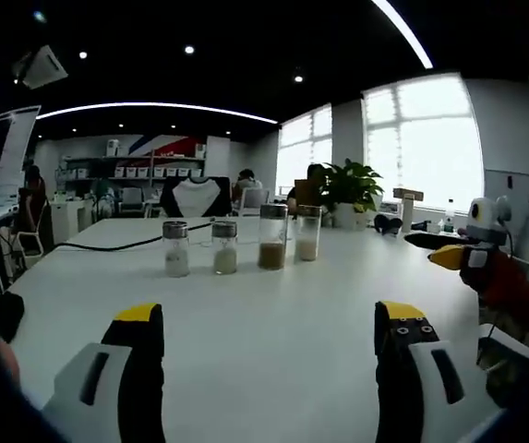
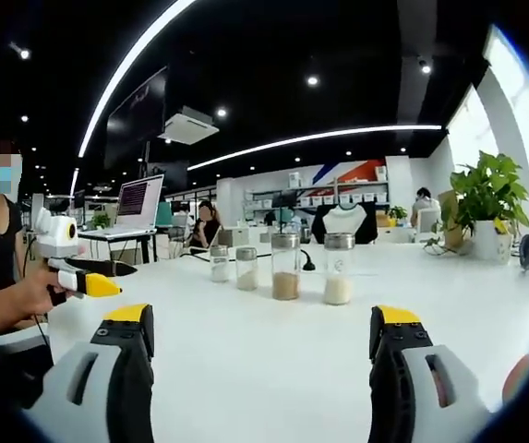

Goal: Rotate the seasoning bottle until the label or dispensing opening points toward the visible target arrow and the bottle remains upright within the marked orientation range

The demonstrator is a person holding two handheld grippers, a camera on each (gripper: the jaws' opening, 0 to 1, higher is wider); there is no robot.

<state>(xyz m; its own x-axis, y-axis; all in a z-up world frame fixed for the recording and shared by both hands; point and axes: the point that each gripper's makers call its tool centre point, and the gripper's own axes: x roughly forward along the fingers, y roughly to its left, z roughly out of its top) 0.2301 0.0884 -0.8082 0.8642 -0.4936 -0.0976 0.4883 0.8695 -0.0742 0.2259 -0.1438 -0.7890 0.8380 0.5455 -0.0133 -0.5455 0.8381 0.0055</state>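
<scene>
- Neither tool had reached a bottle; by the look of it, the task stood at its opening approach, with no rotation begun.
- The left gripper (image 1: 269, 323) had its jaws spread wide with only bare tabletop between them, and the right gripper (image 2: 259, 328) was spread just as wide, pinching nothing.
- Four seasoning bottles stood upright in a row toward the middle of the white table (image 1: 273, 351), well apart from both tools.
- In the left gripper view the row ran from a short bottle of pale powder (image 1: 176, 249), past a second short bottle (image 1: 224, 246) and a taller bottle of brown seasoning (image 1: 272, 237), to a tall bottle of white grains (image 1: 307, 233).
- No label, dispensing opening or target arrow could be made out at that range, so which bottle was meant could not be told.
- The next move would likely call for carrying one spread gripper forward to a bottle and closing on its body squarely, so that a twist would not tip it.
- A black cable (image 1: 107, 245) trailed across the far left part of the tabletop.
- Toward the far right edge stood a potted plant (image 1: 349, 189) before bright windows (image 1: 421, 138).
- The room was an open office with shelving at the back and a dark ceiling carrying a long light strip (image 2: 310, 138).
</scene>
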